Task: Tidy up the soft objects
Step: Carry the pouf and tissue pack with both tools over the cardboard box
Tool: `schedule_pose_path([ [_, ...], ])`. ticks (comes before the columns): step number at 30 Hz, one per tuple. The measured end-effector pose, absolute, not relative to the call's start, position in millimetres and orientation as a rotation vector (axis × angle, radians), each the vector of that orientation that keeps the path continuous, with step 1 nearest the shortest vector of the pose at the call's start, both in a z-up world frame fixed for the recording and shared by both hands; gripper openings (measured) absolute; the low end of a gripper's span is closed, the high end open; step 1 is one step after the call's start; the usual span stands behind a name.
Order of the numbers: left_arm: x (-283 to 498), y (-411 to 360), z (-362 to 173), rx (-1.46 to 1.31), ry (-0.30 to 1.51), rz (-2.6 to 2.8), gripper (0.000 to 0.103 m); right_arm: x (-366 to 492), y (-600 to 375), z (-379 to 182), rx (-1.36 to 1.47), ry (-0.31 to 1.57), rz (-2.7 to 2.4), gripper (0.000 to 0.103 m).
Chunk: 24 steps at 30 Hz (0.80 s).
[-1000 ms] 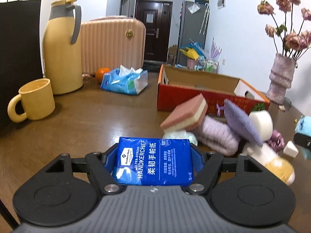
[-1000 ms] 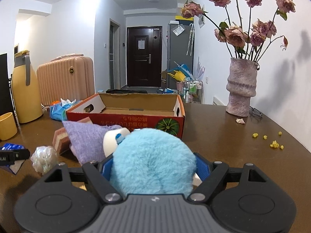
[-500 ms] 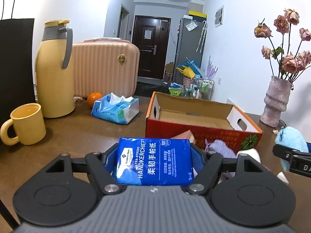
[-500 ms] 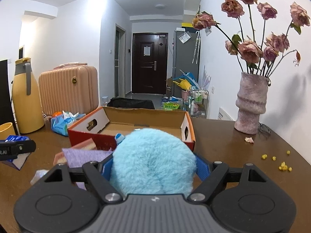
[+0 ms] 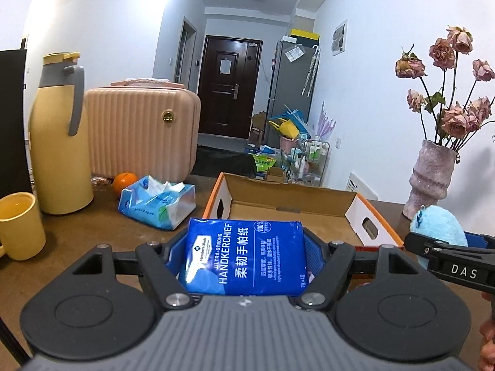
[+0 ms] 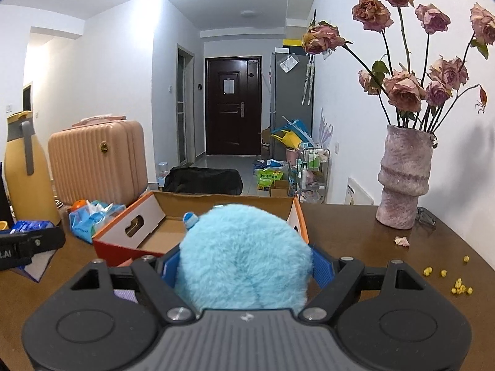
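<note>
The brown desk (image 5: 92,225) carries everything, and at its far left edge stands a ribbed pink suitcase (image 5: 139,130). In the middle lies an open cardboard box (image 5: 290,201) with orange outer walls and cut-out handles; as far as the views reach, its floor shows only bare cardboard. A tall yellow jug (image 5: 57,142) with a grey handle stands left of the suitcase, and a rough pink vase (image 6: 403,179) of dried roses stands at the right, well apart from the box.

The left tool (image 5: 246,261) is clamped on a blue pack of handkerchiefs (image 5: 247,256), held flat in the air just in front of the box's near wall. The right tool (image 6: 244,266) grips a fluffy light-blue plush toy (image 6: 244,256) — its pads press into the fur on both sides — also at the near edge of the box, to the right of the pack.

Smaller things sit to the left: a yellow mug (image 5: 18,225), an opened blue bag of tissues (image 5: 157,201) beside the box, and an orange (image 5: 123,182) just behind that bag. A few yellow crumbs (image 6: 458,284) and a fallen petal (image 6: 401,241) lie on the desk near the vase.
</note>
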<state>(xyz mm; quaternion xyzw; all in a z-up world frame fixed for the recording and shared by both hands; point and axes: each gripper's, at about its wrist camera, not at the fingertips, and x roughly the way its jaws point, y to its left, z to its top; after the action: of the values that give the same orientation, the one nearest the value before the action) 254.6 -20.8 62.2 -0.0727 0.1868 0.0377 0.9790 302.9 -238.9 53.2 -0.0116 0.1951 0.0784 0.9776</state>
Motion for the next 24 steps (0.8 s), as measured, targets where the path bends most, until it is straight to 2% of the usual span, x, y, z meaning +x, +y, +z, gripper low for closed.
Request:
schedule_pose_path([
  [24, 352, -39, 65, -0.14, 0.374, 0.066, 0.074, 392, -229, 57, -0.028, 0.421, 0.167, 0.08],
])
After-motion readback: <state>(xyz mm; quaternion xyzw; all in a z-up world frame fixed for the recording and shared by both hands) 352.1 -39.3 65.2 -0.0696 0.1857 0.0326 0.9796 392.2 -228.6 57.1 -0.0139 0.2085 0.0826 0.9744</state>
